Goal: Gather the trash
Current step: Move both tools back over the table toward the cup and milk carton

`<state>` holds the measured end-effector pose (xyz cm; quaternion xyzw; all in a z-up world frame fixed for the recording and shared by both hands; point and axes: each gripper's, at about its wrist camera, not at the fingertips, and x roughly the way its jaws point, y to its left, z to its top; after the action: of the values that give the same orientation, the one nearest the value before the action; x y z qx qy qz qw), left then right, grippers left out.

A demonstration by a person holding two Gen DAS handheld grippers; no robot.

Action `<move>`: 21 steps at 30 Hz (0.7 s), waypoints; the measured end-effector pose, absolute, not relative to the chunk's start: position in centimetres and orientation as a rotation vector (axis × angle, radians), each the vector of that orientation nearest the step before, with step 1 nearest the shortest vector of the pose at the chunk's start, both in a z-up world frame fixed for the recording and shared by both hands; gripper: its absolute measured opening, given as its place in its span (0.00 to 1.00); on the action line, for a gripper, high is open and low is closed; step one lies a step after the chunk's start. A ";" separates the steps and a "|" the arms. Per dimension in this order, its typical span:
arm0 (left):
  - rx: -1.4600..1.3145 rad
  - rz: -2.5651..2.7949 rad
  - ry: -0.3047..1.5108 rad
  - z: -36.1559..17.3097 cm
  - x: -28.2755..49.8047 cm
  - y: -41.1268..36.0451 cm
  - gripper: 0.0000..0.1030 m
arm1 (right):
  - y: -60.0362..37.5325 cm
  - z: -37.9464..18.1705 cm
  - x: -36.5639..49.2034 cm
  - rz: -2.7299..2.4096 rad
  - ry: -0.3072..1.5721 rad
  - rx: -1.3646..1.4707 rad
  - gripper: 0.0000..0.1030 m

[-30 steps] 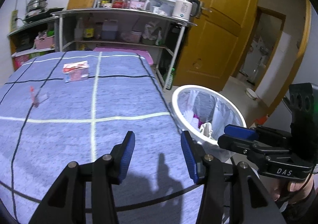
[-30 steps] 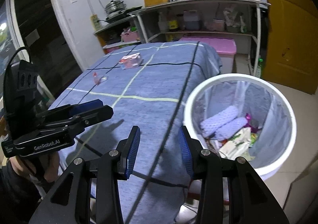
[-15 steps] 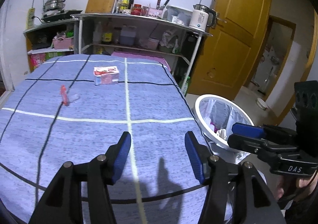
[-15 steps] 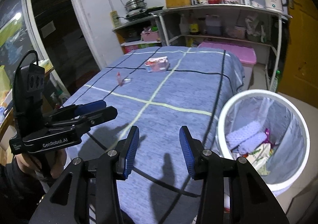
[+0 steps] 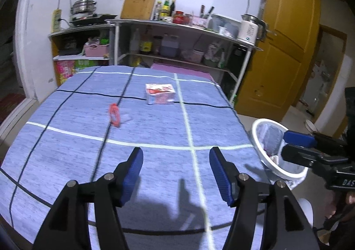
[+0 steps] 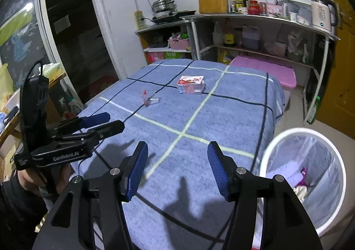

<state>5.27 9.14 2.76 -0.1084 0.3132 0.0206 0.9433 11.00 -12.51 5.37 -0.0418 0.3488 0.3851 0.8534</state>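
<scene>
A red-and-white carton (image 5: 160,94) lies on the blue checked tablecloth (image 5: 155,130) near the far end; it also shows in the right wrist view (image 6: 191,84). A small red wrapper with a clear piece (image 5: 114,115) lies to its left, nearer me, and shows in the right wrist view (image 6: 148,100). The white trash bin (image 6: 306,176) with a liner and trash inside stands on the floor at the table's right side (image 5: 275,150). My left gripper (image 5: 176,174) is open and empty above the near table edge. My right gripper (image 6: 177,170) is open and empty beside it.
Metal shelves (image 5: 177,45) with bottles, a kettle and a cutting board stand behind the table. A pink lidded box (image 6: 266,70) sits behind the table's far end. A yellow door (image 5: 284,54) is at the right. A dark doorway (image 6: 73,39) is at the left.
Both grippers have swung left, away from the bin and towards the table's middle. The bin has slid to the right edge of both views. Both stay open.
</scene>
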 end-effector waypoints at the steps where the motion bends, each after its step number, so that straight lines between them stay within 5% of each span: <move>1: -0.226 0.051 0.639 2.7 5.4 9.8 0.62 | -12.0 5.4 11.3 0.813 0.737 -0.094 0.55; 21: -0.247 0.105 0.690 -0.1 10.7 17.3 0.63 | -5.5 5.0 17.3 0.811 0.792 -0.099 0.58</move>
<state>10.66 17.33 -0.07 -0.1207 0.3370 0.0515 0.9323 17.30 -5.45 4.98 -0.0467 0.3749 0.3840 0.8425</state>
